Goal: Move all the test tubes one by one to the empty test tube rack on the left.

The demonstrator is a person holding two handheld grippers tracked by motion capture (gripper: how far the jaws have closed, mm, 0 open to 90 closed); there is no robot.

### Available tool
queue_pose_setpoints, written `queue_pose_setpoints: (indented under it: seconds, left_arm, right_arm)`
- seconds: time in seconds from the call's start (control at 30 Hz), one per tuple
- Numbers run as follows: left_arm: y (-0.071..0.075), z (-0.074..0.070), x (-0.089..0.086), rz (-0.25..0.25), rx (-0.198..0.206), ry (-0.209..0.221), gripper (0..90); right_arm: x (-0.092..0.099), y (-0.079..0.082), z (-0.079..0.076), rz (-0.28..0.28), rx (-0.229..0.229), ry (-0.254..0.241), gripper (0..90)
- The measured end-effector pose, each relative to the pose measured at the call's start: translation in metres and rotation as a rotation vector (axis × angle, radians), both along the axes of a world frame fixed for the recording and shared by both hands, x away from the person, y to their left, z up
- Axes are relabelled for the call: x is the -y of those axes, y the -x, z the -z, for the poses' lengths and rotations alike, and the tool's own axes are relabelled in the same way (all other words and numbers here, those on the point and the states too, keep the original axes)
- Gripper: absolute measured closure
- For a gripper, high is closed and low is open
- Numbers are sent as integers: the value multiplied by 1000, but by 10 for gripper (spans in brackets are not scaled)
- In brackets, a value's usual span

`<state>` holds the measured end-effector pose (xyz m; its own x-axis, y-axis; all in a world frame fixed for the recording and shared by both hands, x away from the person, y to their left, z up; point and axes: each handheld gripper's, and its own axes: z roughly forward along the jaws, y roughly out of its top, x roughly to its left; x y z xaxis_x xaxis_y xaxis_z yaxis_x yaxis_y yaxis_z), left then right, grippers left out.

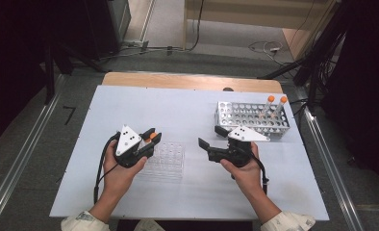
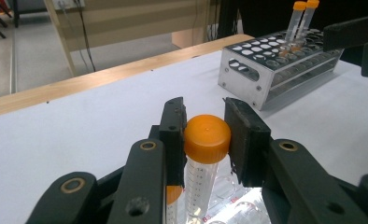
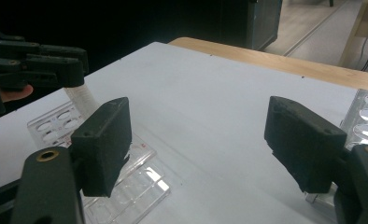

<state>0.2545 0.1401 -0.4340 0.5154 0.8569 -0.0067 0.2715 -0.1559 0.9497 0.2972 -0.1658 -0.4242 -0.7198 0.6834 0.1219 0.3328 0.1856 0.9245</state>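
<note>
White sheeting covers the table (image 1: 130, 192), with dark floor and cables at the top of the frame. Left of centre, the left gripper (image 1: 150, 137) clenches an orange-capped tube (image 2: 205, 154) just under its cap, above the clear plastic rack (image 1: 170, 166). This looks like a transfer between racks; next the tube probably needs lowering straight into a well. It is transparent, graduated and held upright. Right of centre, the right gripper (image 1: 211, 138) hangs released, jaws wide, before the metal rack (image 1: 240, 115) holding two tubes.
</note>
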Motion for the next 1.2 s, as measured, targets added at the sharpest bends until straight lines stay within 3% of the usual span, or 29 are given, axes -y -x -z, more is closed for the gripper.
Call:
queue_pose_setpoints:
  seconds: [0.2, 0.43, 0.6, 0.7, 0.8, 1.03, 1.2]
  left_arm:
    - [-1, 3, 2, 11, -13, -2, 621]
    - [1, 1, 3, 5, -8, 28, 409]
    - [3, -5, -1, -13, 3, 66, 304]
    - [2, -9, -3, -15, -11, 94, 260]
    - [4, -13, -7, -33, 5, 108, 240]
    - [1, -13, -9, -63, -10, 122, 215]
    - [-1, -16, -3, -49, -7, 117, 215]
  right_arm:
    - [1, 0, 1, -2, -5, 2, 220]
    - [2, -2, 3, 1, -13, 2, 220]
    - [4, -3, 5, 11, -17, 6, 220]
    - [7, -5, 5, 22, -17, 12, 220]
    - [12, -8, 6, 46, -13, 13, 220]
    - [28, -16, 5, 125, 11, 23, 220]
    - [45, -22, 4, 188, 15, 28, 214]
